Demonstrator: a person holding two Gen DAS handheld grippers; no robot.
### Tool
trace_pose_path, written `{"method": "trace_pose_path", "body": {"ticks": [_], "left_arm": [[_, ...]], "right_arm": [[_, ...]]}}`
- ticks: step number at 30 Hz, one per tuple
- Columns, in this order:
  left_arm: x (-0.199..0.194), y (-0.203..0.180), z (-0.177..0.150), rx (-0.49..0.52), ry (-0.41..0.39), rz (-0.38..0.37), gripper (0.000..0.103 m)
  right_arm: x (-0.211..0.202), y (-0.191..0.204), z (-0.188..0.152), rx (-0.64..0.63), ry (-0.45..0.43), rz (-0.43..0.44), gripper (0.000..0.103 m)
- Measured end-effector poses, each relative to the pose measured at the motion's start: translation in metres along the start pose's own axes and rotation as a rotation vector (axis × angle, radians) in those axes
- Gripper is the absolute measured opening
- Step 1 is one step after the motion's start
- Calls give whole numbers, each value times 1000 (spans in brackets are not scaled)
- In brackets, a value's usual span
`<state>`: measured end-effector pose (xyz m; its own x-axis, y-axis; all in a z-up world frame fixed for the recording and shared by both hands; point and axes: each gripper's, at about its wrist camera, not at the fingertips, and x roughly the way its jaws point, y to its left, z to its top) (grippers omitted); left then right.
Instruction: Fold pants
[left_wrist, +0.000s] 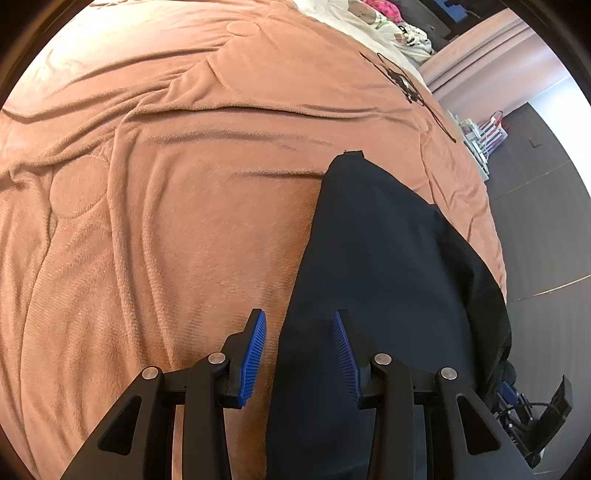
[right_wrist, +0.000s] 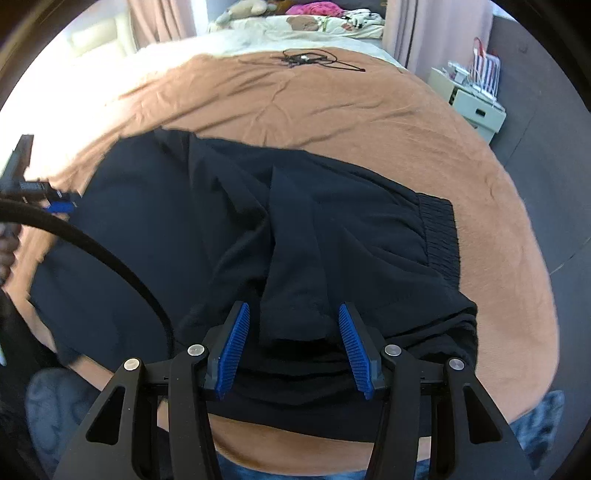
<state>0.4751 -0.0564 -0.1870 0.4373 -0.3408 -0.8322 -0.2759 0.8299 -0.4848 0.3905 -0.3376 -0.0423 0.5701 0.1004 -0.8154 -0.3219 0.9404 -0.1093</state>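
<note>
Black pants (right_wrist: 258, 221) lie spread across a brown blanket (right_wrist: 332, 110), their elastic waistband (right_wrist: 439, 236) to the right. My right gripper (right_wrist: 293, 308) hovers open over the near edge, with a raised fold of the cloth between its blue pads (right_wrist: 236, 332) but not pinched. In the left wrist view the pants (left_wrist: 388, 258) run from the lower middle up to a narrow end. My left gripper (left_wrist: 299, 317) stands open over their left edge, the cloth lying loose under the right pad (left_wrist: 345, 350). The left gripper also shows blurred at the right wrist view's left edge (right_wrist: 55, 205).
A tangle of thin black cable (right_wrist: 306, 59) lies on the far part of the blanket. Pillows and soft toys (right_wrist: 295, 22) sit at the bed's head. A white bedside cabinet (right_wrist: 476, 107) stands right of the bed. A thick black cable (right_wrist: 110, 258) crosses the near left.
</note>
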Motion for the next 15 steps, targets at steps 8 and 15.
{"method": "trace_pose_path", "body": {"ticks": [8, 15], "left_arm": [[2, 0, -2, 1, 3, 1, 41], [2, 0, 2, 0, -6, -6, 41]], "right_arm": [[-11, 24, 4, -60, -29, -117, 19], [-48, 0, 29, 21, -137, -163, 5]]}}
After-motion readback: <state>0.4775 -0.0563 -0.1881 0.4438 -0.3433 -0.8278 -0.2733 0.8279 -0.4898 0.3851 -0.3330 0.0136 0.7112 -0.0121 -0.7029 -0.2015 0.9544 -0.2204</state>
